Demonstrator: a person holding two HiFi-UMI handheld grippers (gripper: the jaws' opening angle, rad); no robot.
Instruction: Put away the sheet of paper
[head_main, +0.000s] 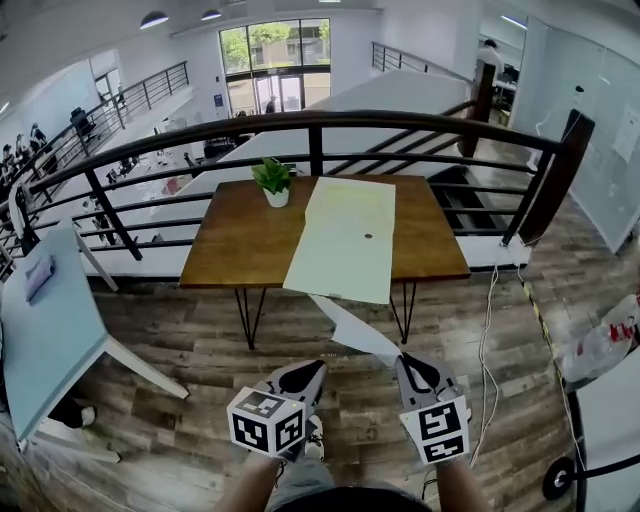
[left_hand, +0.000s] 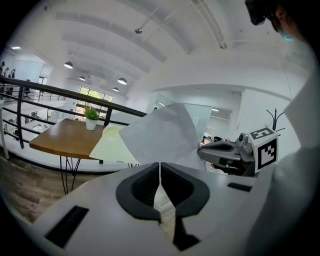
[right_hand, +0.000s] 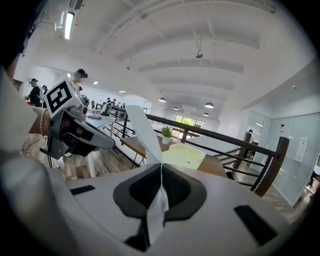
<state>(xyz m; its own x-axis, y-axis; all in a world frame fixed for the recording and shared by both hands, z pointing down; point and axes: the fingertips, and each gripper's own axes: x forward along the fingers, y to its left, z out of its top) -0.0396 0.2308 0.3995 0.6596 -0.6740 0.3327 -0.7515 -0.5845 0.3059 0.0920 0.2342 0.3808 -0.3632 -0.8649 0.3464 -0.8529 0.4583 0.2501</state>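
Note:
I hold a white sheet of paper (head_main: 352, 328) in the air over the wooden floor, short of the wooden table (head_main: 245, 245). My left gripper (head_main: 312, 368) is shut on one end of it; in the left gripper view the sheet (left_hand: 162, 135) fans out ahead of the closed jaws (left_hand: 160, 166). My right gripper (head_main: 405, 362) is shut on the other end, and the paper (right_hand: 144, 131) rises from its jaws (right_hand: 161, 167). Each gripper sees the other: the right gripper (left_hand: 222, 151) and the left gripper (right_hand: 82, 136). A pale yellow sheet (head_main: 346, 240) lies on the table.
A small potted plant (head_main: 273, 182) stands at the table's back edge. A dark metal railing (head_main: 320, 125) runs behind the table. A light blue table (head_main: 50, 330) is at the left. Cables (head_main: 487, 330) trail over the floor at the right.

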